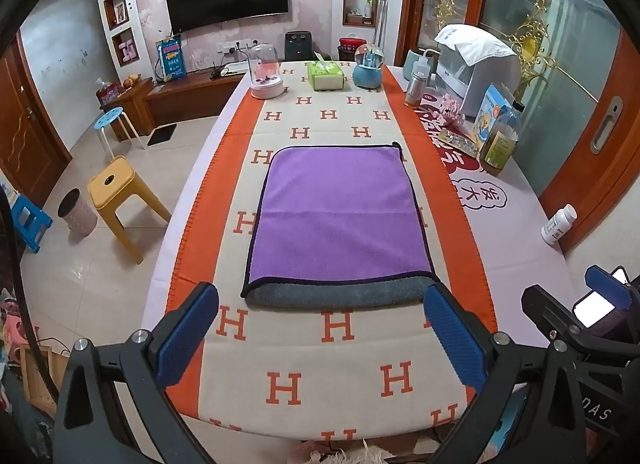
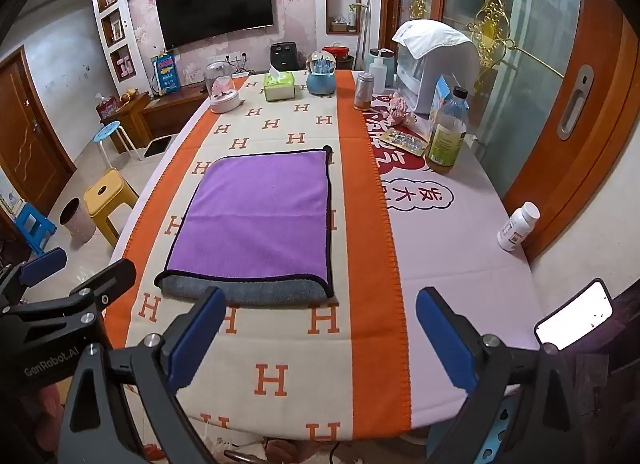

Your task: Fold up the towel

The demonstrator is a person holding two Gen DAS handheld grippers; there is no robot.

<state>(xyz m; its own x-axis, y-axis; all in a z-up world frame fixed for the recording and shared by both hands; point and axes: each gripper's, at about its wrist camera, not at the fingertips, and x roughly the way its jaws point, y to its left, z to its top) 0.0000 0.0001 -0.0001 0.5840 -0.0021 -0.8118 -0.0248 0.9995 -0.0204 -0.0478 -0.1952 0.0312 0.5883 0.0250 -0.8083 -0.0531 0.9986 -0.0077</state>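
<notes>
Purple microfibre towel with black trim and grey underside [image 1: 338,216] lies folded flat mid-counter on the cream-and-orange H-pattern blanket [image 1: 340,344], grey layer showing along the near edge. Left claw [image 1: 322,338] released, blue pads spread wide, short of the towel's near edge, touching nothing. Right claw [image 2: 318,338] likewise released, near the towel's near-right corner, empty. White pill bottle [image 2: 518,226] stands well apart on the right.

An orange-bordered H-pattern blanket [image 1: 304,344] covers the counter. At its far end stand a glass dome [image 1: 266,72], a green tissue box [image 1: 325,75] and a blue snow globe [image 1: 368,66]. A white pill bottle [image 2: 518,226] stands near the right edge. Yellow stool [image 1: 116,192] and bin [image 1: 76,211] sit on the floor.
</notes>
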